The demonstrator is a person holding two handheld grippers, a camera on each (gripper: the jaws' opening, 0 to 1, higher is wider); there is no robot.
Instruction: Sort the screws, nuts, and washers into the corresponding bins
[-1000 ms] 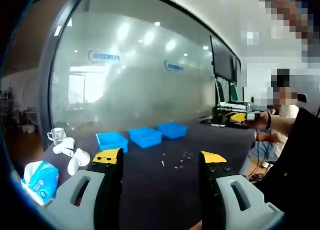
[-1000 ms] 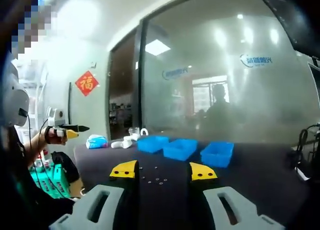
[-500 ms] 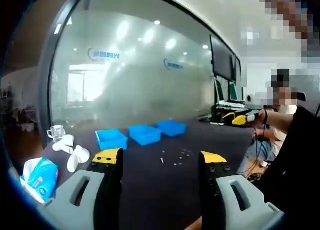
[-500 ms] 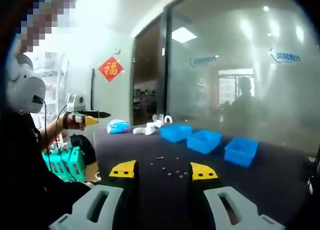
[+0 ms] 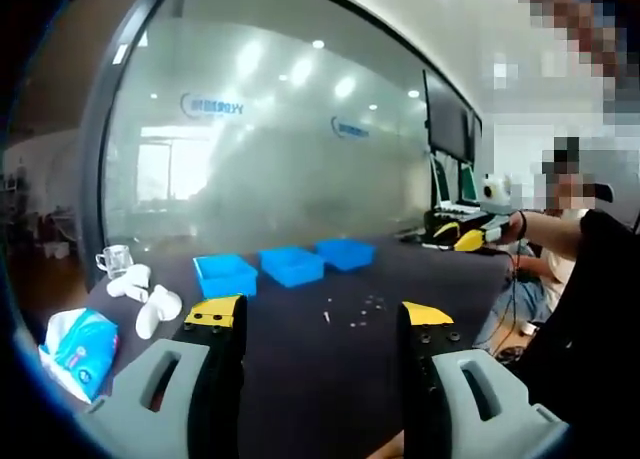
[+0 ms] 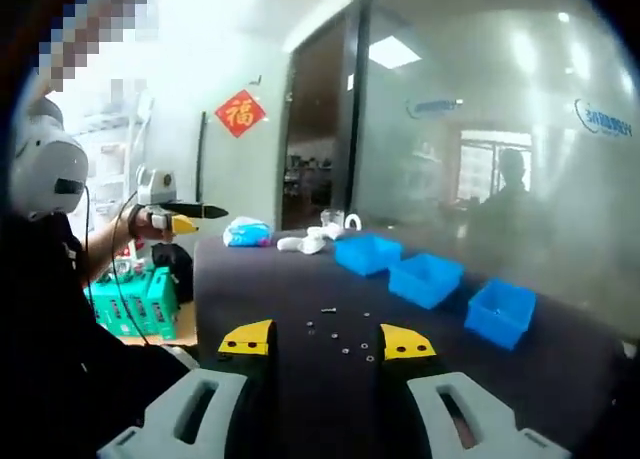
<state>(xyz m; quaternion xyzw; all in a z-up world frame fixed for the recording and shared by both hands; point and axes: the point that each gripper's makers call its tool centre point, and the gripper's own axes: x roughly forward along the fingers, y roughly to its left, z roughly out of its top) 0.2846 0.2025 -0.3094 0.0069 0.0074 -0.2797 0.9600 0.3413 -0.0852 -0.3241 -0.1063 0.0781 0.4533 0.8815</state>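
A dark table point(image 5: 300, 369) stands before a frosted glass wall. In the left gripper view, the left gripper point(image 5: 322, 319) hovers over the near edge with its jaws spread wide and nothing between them. Three blue bins point(image 5: 290, 265) sit in a row at the far side, and small screws, nuts and washers point(image 5: 352, 312) lie scattered on the tabletop nearer than the bins, apart from them. At far left lie a blue tissue packet point(image 5: 72, 346), white cups point(image 5: 150, 304) on their sides and a clear glass mug point(image 5: 112, 260). At right, the person's arm holds out the other gripper, the right one.

The right gripper view adds the right gripper point(image 6: 327, 341), its jaws equally wide and empty, a red wall ornament point(image 6: 240, 112), and a green crate point(image 6: 137, 305) beside the table.
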